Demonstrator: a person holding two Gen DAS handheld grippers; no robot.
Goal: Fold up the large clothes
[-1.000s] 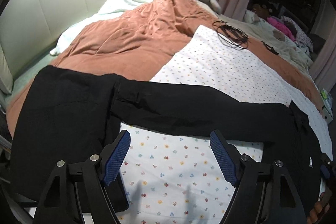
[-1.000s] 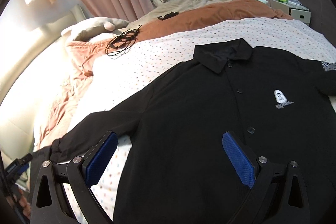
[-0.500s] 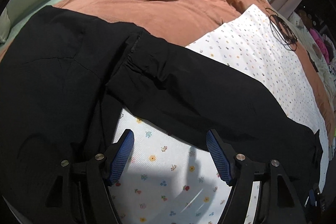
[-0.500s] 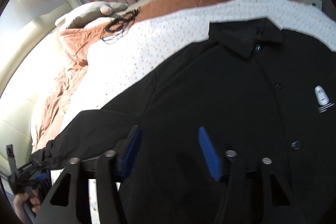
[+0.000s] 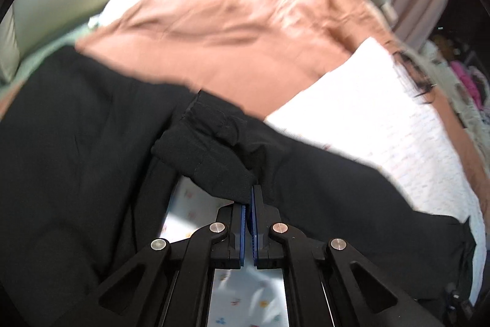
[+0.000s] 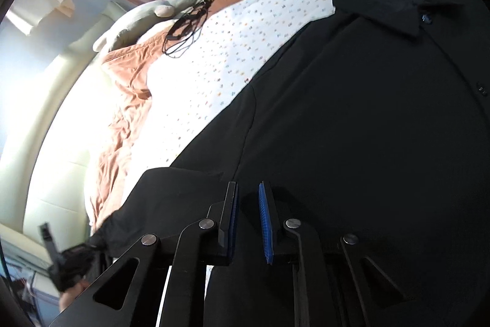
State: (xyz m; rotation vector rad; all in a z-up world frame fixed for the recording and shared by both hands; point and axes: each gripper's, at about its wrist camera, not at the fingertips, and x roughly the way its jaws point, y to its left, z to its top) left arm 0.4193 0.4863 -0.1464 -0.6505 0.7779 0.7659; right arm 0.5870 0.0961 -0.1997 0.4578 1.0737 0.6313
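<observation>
While the black shirt (image 6: 367,118) lies spread on the bed (image 6: 245,29), the left gripper (image 5: 248,204) is clamped on its sleeve cuff (image 5: 208,161) at 12 o'clock. The right gripper (image 6: 247,204) has jaws closing on the body fabric. Judged next: carry the sleeve inward. Count: one shirt, two grippers.

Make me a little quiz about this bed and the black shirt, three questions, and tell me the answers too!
1. True or false: the left gripper has pinched the cuff of the black long-sleeved button shirt.
2. What lies right under the shirt? A) the white flower-dotted sheet B) a wooden table C) a green rug
3. Fill in: the tangled black cord lies beyond the shirt, beside a ____ stuffed toy.

Key: 1 true; 2 A; 3 beige.
</observation>
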